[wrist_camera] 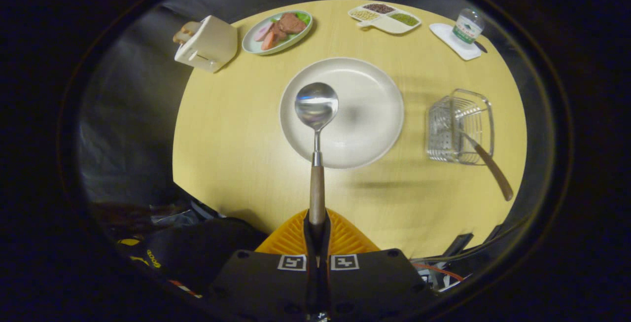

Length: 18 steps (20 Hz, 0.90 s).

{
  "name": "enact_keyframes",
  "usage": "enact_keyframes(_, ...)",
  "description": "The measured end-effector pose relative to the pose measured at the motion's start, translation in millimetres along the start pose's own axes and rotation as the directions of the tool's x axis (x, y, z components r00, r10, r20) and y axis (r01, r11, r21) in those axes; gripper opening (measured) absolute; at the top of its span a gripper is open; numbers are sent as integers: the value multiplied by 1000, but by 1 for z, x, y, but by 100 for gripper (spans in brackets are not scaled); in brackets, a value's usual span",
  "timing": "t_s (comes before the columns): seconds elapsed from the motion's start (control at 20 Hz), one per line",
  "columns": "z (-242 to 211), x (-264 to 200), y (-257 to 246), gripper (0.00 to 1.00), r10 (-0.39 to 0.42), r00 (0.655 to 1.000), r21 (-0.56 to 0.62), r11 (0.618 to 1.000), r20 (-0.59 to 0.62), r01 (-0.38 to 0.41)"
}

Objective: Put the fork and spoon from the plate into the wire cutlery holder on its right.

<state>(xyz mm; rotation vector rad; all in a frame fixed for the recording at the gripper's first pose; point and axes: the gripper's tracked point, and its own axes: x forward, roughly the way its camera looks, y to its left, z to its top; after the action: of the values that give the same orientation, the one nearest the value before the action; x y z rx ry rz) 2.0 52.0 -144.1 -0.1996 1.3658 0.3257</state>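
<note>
In the gripper view, your gripper (317,226) had its two fingers pressed together on the wooden handle of the spoon (316,129) — both sides clamped on the handle's near end, with no gap showing between them. The spoon stuck straight out ahead of the fingers, its shiny bowl facing up and lying over the near-left part of the white plate (367,110); whether the bowl touched the plate or hung just above it, you could not tell from this angle. The plate held no other cutlery. To the right of the plate, well apart from it, stood the wire cutlery holder (458,127) on the yellow round table (231,129), and the fork (490,164) was already in it — its wooden handle leaning out over the holder's near rim toward the table's edge, its head hidden among the wires. Beyond the plate you had a dish of sliced meat with greens (277,31), a pale toaster-like box (207,43) to its left, a divided tray of beans (384,17), and a small bottle (467,26) standing on a white coaster (451,43).
</note>
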Motion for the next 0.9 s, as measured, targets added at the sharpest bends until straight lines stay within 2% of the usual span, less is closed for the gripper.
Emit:
enact_keyframes(0.4, 0, -52, -73, 4, -103, 995, 76, 992, 3, 103)
enact_keyframes(0.7, 0, -52, -112, 4, -172, 984, 119, 977, -40, 175)
enact_keyframes(0.9, -1, -45, -130, 4, -173, 981, 165, 969, -87, 185)
